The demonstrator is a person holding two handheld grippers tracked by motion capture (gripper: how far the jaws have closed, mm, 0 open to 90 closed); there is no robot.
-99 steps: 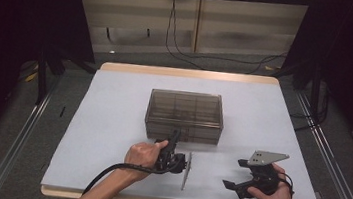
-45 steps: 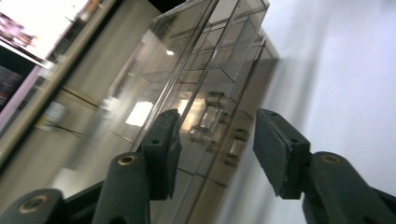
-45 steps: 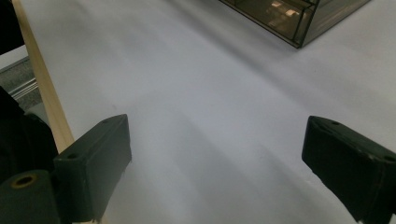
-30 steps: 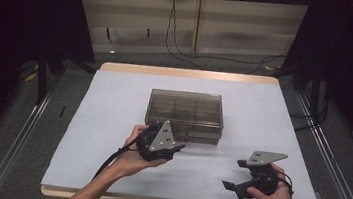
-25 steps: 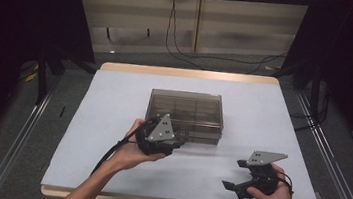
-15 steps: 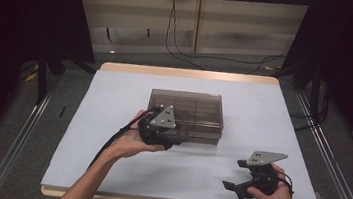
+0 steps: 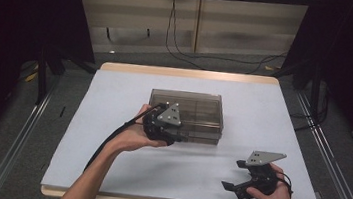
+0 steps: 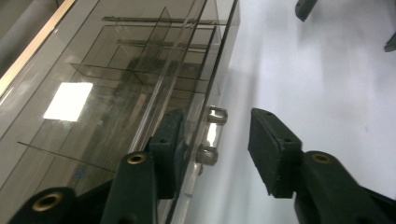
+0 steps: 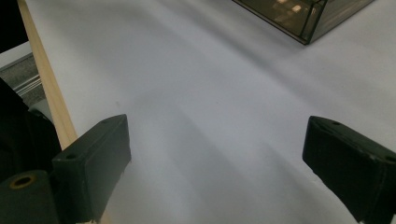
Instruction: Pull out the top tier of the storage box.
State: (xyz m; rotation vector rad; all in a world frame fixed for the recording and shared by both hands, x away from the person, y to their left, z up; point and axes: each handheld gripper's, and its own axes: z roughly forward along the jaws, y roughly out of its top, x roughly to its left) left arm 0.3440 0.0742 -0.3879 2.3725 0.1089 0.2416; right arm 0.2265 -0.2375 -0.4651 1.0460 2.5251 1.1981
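The left gripper point(image 7: 176, 135) sits at the near left corner of the one smoked clear plastic organizer box point(image 7: 198, 109), its jaws straddling the box's front edge: in the left gripper view one pad point(image 8: 170, 140) lies over the lid, the other pad point(image 8: 273, 149) hangs free over the white table cover point(image 8: 327, 84), and between them sits a small shiny metal latch point(image 8: 211, 135) with two round knobs on the front wall. The jaws have just been closing, yet a clear gap shows between the outer pad and the latch, so they stand partly spread with the latch between them and pinch nothing yet. By my reading the step in hand is taking hold of the box's front clasp or lid edge so as to open it; the next move would call for the pads to come together squarely on the latch or lid lip without slipping off the smooth plastic, then a lift or pull while the box keeps from sliding. Inside the box I see several thin dividers forming compartments; their contents, if any, I cannot tell. Farther right, well apart from the box and near the table's front edge, the right gripper point(image 7: 235, 185) rests in the person's hand with its jaws spread wide over bare cover, holding nothing. The count: two grippers, one box, one latch.
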